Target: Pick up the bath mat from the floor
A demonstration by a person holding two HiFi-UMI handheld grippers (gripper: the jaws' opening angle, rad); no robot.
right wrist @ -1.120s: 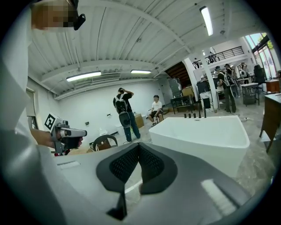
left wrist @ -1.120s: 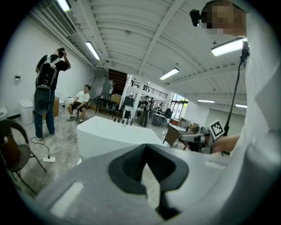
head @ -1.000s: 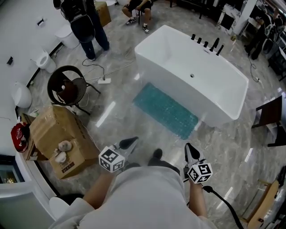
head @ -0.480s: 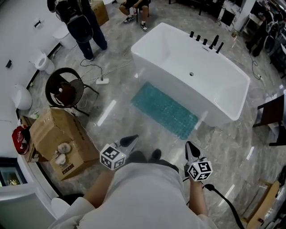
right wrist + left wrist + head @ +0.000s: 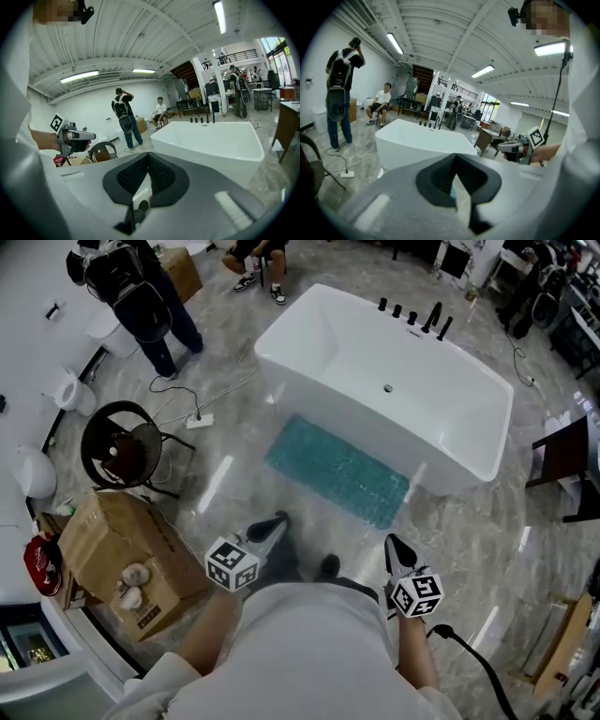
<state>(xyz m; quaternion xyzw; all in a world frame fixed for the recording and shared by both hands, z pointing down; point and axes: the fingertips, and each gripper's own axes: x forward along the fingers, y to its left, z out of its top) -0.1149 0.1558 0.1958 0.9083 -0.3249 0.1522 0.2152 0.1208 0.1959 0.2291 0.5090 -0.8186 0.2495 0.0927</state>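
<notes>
The room is a large showroom with a glossy grey marble floor (image 5: pixel 234 486) and a white ceiling with strip lights. The bath mat (image 5: pixel 337 471), teal and with a bumpy surface, lies flat on this floor near the middle of the head view. Its long far edge runs just beside the front wall of the bathtub. No gripper touches it.

The white rectangular bathtub (image 5: pixel 375 352) stands directly behind the mat, toward 12 to 1 o'clock, and a row of black taps (image 5: pixel 412 315) stands on its far rim.

The left gripper (image 5: pixel 274 523) is at 7 o'clock from the mat, in the air above the floor, and its tip points toward the mat's near left corner. Its jaws are pressed together and there is nothing between them. The right gripper (image 5: pixel 394 547) is at 5 o'clock from the mat, also with the jaws together and empty. Both grippers are well apart from the mat.

At 8 o'clock from the mat stands a cardboard box (image 5: pixel 122 545). At 9 o'clock is a round black chair (image 5: pixel 117 446), and a white power strip (image 5: pixel 199 420) with its cable lies on the floor near it. At 10 to 11 o'clock a standing person (image 5: pixel 131 292) wears a dark backpack, and a seated person (image 5: pixel 253 259) is at 11 o'clock, at the upper edge. A dark wooden chair (image 5: pixel 562 460) is at 3 o'clock.
</notes>
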